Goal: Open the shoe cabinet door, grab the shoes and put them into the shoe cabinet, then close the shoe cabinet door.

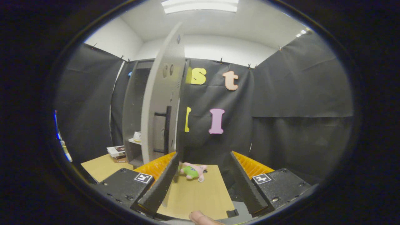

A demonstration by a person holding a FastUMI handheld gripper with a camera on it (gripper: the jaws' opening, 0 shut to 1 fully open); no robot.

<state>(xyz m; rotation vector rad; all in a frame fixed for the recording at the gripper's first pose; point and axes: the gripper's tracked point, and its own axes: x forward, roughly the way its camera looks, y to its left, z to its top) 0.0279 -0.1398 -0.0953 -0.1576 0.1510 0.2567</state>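
One cabinet door (162, 100), edge-on, upright, ajar; open claw (203, 184) empty, door edge beside its left finger.

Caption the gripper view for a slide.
Hand-held gripper open beside the swung-open shoe cabinet door, plush toy lying just ahead between its fingers.

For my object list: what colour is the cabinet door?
Grey, with a black handle; the door shows best in the gripper view.
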